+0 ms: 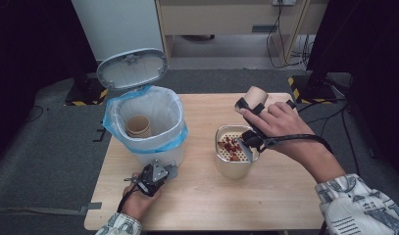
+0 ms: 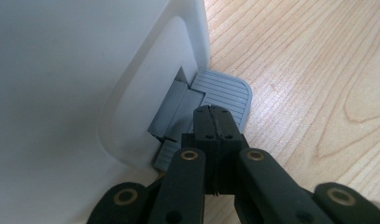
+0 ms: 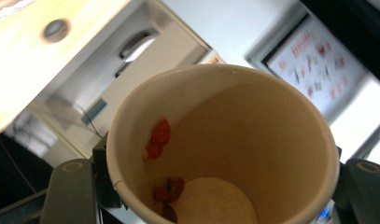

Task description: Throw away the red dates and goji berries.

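My left gripper (image 1: 160,172) (image 2: 214,112) is shut, its tips pressed on the grey foot pedal (image 1: 171,171) (image 2: 227,93) of a white bin (image 1: 148,122) (image 2: 85,70). The bin's lid (image 1: 132,68) stands open, and stacked paper cups (image 1: 138,126) lie inside the blue liner. My right gripper (image 1: 265,103) (image 3: 220,186) is shut on a paper cup (image 1: 257,94) (image 3: 253,130), tipped mouth-down above a metal strainer pot (image 1: 221,164). Red scraps (image 1: 230,145) lie on the strainer. A few red bits (image 3: 159,135) still cling to the cup's inner wall.
The wooden table (image 1: 280,196) (image 2: 309,70) bears the bin at its left and the pot at its middle. Grey carpet surrounds it. Behind stand a desk, cables and dark stands with striped bases (image 1: 305,88).
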